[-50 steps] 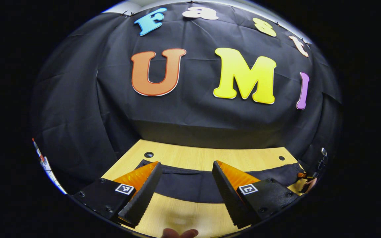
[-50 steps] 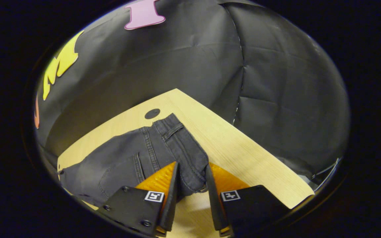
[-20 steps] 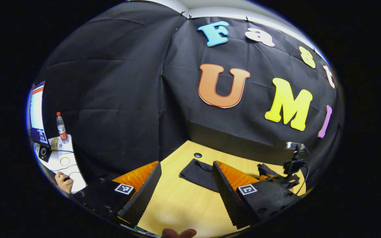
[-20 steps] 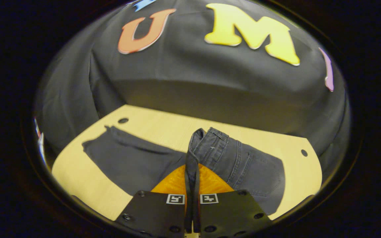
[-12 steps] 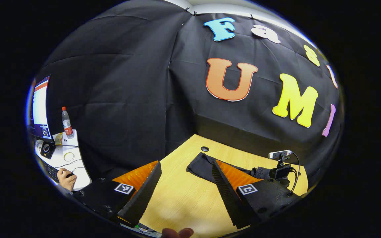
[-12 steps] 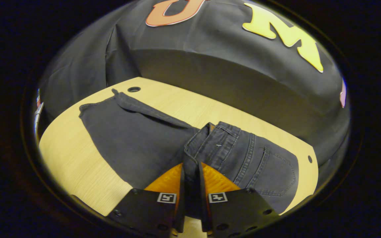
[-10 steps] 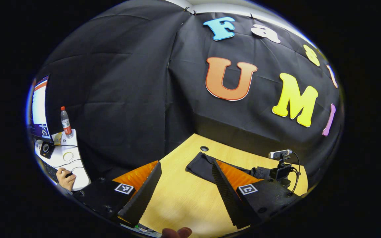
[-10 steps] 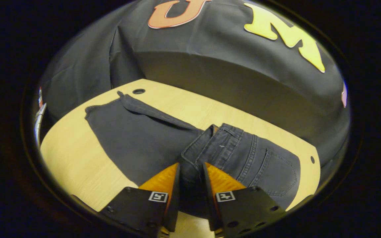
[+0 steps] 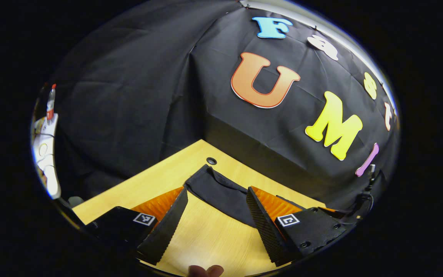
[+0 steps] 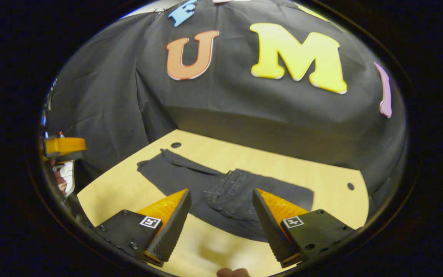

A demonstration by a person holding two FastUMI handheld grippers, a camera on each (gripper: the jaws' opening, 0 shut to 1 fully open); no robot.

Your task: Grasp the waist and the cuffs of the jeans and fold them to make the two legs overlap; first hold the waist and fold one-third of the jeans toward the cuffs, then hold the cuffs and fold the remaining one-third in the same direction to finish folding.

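Dark grey jeans [image 10: 229, 194] lie across the wooden table [image 10: 283, 169], legs overlapped, with the waist part [image 10: 227, 184] folded over onto the legs. The cuffs [image 10: 156, 165] point toward the far left corner. My right gripper [image 10: 221, 191] hangs open above the fold, touching nothing. In the left gripper view the cuff end of the jeans [image 9: 217, 184] lies just beyond my open left gripper [image 9: 217, 189], whose fingers hold nothing. The left gripper [image 10: 64, 146] also shows at the left edge of the right gripper view.
Round holes sit in the tabletop near the cuffs [image 9: 211, 161] and at the right corner [image 10: 350, 186]. Black cloth walls close the back and sides. A white desk [image 9: 46, 154] with a bottle [image 9: 50, 104] stands outside the booth, far left. Bare wood [image 9: 206, 234] lies in front of the jeans.
My right gripper let go of the waist, opened wide and drew back from the folded jeans. My left gripper swung toward the cuffs, still open.
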